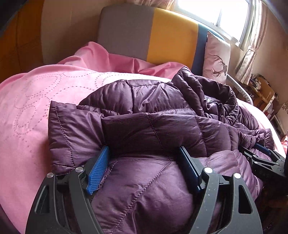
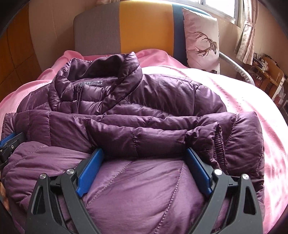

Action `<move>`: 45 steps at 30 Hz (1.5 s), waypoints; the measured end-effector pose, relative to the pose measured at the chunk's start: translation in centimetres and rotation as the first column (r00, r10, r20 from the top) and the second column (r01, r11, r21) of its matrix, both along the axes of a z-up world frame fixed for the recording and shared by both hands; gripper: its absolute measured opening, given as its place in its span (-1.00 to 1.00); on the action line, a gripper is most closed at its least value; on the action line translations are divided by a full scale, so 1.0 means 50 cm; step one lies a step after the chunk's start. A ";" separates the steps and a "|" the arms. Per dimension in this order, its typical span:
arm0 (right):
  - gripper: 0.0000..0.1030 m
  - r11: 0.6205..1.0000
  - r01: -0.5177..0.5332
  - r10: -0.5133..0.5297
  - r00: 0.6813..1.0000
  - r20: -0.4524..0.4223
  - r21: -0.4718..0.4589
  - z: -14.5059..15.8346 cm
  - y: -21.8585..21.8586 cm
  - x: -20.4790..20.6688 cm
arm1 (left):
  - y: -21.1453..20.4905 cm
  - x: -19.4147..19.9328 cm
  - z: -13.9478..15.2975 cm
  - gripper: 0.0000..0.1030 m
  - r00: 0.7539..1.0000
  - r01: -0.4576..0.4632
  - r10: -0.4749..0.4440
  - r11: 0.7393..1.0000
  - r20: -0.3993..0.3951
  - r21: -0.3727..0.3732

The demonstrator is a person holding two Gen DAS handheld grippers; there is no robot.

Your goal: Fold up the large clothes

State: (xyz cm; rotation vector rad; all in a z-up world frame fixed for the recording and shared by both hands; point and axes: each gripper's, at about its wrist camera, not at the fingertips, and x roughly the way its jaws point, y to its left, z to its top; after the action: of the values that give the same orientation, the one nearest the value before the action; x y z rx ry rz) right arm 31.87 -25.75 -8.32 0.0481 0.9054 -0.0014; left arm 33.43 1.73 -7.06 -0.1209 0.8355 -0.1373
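Purple puffer jacket (image 2: 136, 111) half-folded on the pink bedspread (image 1: 27, 100).

Nearest, left gripper (image 1: 144, 158) and right gripper (image 2: 144, 158) both spread wide, pressed against the raised hem fold, clenching nothing. Beyond, sleeves laid across the chest, collar toward the headboard (image 2: 126, 23); chest logo unreadable. Farthest, deer-print pillow (image 2: 203, 41) at the head-end corner.

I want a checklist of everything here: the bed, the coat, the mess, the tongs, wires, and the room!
Surface: bed with pink cover.
Job's things: purple puffer coat, zipped, collar towards the headboard, sleeves folded across, bottom half puffed up between the tongs.
Clutter: deer pillow leaning on the headboard.
Grippers: left tongs and right tongs both open, fingers wide, pressed against the coat.
Cables: nothing seen.
Surroundings: window, curtain, crowded wooden desk.
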 end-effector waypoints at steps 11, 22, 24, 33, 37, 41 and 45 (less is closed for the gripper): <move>0.87 1.000 0.009 -0.010 1.000 0.027 0.025 0.031 -0.011 -0.025 | -0.007 -0.105 0.084 0.64 0.998 -0.029 0.027 0.999 0.060 0.044; 0.94 0.997 -0.008 0.004 0.999 0.044 0.082 0.099 -0.017 -0.155 | 0.028 -0.262 0.130 0.75 0.992 -0.047 0.043 0.998 0.122 0.029; 0.95 0.996 -0.015 0.013 1.000 0.023 0.091 0.100 -0.018 -0.183 | 0.034 -0.283 0.127 0.75 0.993 -0.054 0.052 0.998 0.110 0.013; 0.95 0.995 -0.062 0.070 0.992 -0.101 0.078 0.067 -0.025 -0.300 | 0.073 -0.387 0.098 0.75 0.994 -0.070 0.069 0.998 0.086 0.003; 0.95 0.993 -0.046 0.055 0.995 -0.086 0.108 0.071 -0.053 -0.358 | 0.105 -0.430 0.082 0.75 0.997 -0.046 0.048 0.998 0.067 -0.032; 0.95 0.994 -0.020 0.026 0.998 -0.058 0.106 0.082 -0.092 -0.420 | 0.136 -0.476 0.060 0.62 0.999 -0.021 0.023 0.998 0.023 -0.057; 0.95 0.995 0.017 -0.011 0.998 -0.061 0.102 0.086 -0.147 -0.482 | 0.175 -0.542 0.041 0.49 1.000 -0.015 0.013 0.992 -0.021 -0.123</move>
State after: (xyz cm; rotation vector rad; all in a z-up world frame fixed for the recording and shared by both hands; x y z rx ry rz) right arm 7.76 -33.09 -4.04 0.1504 0.9650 0.0311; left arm 6.34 10.48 -5.02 -0.2443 0.8464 -0.1749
